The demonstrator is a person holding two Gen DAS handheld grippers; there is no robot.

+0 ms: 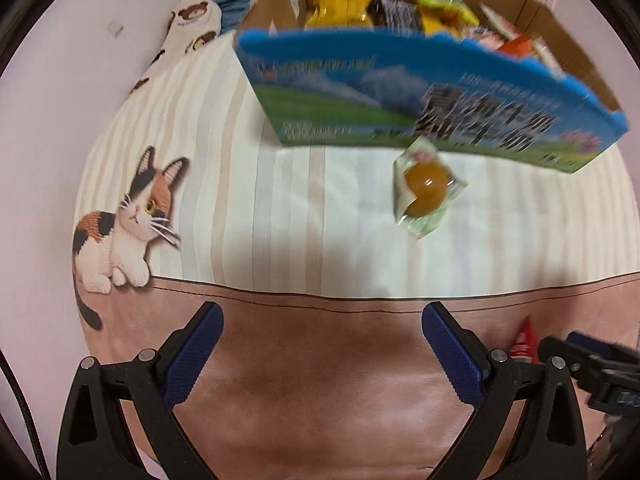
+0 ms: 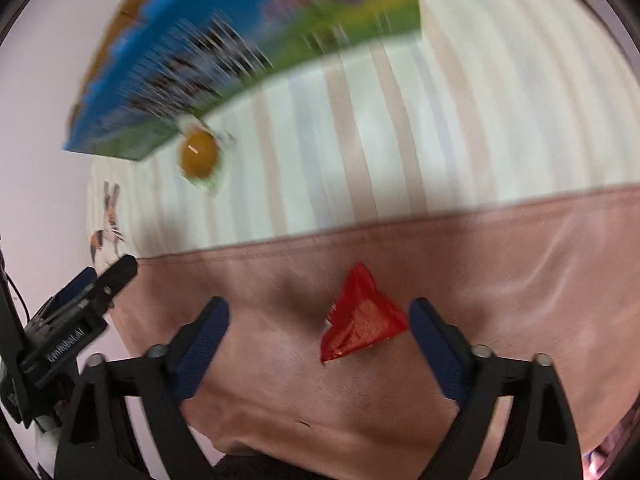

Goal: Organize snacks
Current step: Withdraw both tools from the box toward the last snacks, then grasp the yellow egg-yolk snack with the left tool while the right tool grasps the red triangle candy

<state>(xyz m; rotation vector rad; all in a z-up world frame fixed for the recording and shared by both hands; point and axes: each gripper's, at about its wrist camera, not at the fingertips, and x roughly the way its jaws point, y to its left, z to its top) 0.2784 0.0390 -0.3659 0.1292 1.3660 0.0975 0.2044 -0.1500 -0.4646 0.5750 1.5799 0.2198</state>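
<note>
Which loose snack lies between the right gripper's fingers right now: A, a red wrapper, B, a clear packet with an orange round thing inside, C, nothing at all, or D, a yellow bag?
A: the right wrist view shows the red wrapper on the pink cloth between the open fingers of the right gripper, not yet pinched.

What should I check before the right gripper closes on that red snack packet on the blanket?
1. Red packet lies between the right gripper fingers: ok, though nearer one finger.
2. Fingers not yet pressing the packet: ok, gaps show on both sides.
3. Left gripper empty and open: ok, nothing but pink blanket between its fingers.
4. Left gripper clear of the right one's path: ok, it sits off to the side in the right wrist view.
5. Room in the snack box for the packet: cannot tell, it already holds many packets.
6. Orange jelly packet still loose beside the box: not ok, left to sort.
</note>
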